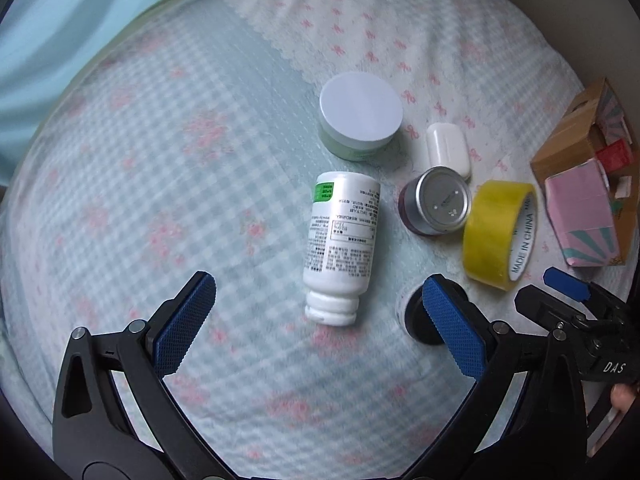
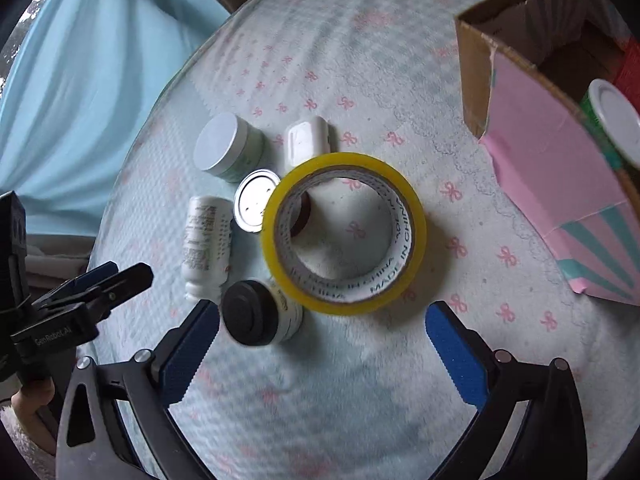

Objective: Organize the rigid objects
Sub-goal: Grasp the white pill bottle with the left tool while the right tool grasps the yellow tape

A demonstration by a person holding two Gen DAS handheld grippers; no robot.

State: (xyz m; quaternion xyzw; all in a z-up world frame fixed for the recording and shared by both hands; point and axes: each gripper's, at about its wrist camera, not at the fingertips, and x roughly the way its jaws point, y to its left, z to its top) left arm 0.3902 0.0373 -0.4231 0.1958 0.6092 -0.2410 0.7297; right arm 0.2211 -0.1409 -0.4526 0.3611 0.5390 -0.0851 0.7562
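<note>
A white pill bottle [image 1: 342,244] lies on its side on the bedspread, cap toward my left gripper [image 1: 316,320], which is open and empty just short of it. A yellow tape roll [image 2: 344,234] lies flat ahead of my right gripper [image 2: 320,348], which is open and empty. A black-lidded jar [image 2: 260,312] sits by the right gripper's left finger. A pale green cream jar [image 1: 360,114], a silver-lidded dark jar [image 1: 436,202] and a small white case [image 1: 448,148] stand behind. The right gripper also shows in the left wrist view [image 1: 576,292].
A cardboard box with pink and teal wrapping [image 2: 560,160] stands at the right and holds a white-lidded green can [image 2: 612,124]. The bedspread [image 1: 160,160] is soft checked fabric. A light blue curtain [image 2: 80,80] hangs at the left.
</note>
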